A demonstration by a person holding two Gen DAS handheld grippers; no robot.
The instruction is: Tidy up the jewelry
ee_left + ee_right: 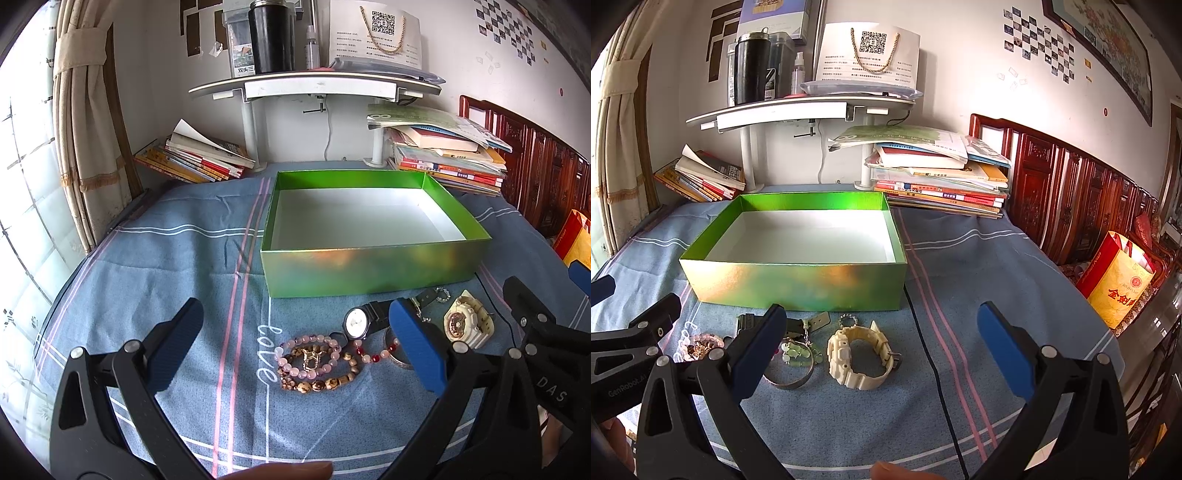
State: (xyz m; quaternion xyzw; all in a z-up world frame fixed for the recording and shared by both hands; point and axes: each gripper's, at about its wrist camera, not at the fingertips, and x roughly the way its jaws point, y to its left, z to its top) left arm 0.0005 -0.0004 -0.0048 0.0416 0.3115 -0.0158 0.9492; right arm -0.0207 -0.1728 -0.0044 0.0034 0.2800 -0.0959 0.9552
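An empty green box (pixel 369 267) (pixel 798 284) with a white floor stands on the blue cloth. In front of it lies the jewelry: pink and brown bead bracelets (pixel 314 363) (pixel 700 343), a black watch (pixel 360 321) (pixel 748 321), a cream watch (pixel 467 321) (pixel 858 356), a silver bangle (pixel 792 382) and a small ring (pixel 847 320). My left gripper (pixel 295 347) is open, its fingers on either side of the beads, above them. My right gripper (pixel 881 345) is open over the cream watch. Each gripper shows at the edge of the other's view.
Book stacks (pixel 195 158) (pixel 938 181) lie behind the box on both sides, under a white shelf (pixel 317 85) carrying a black flask (pixel 751 68). A carved wooden headboard (pixel 1071 199) runs along the right, with a yellow gift bag (pixel 1119 280). A black cable (pixel 934 365) crosses the cloth.
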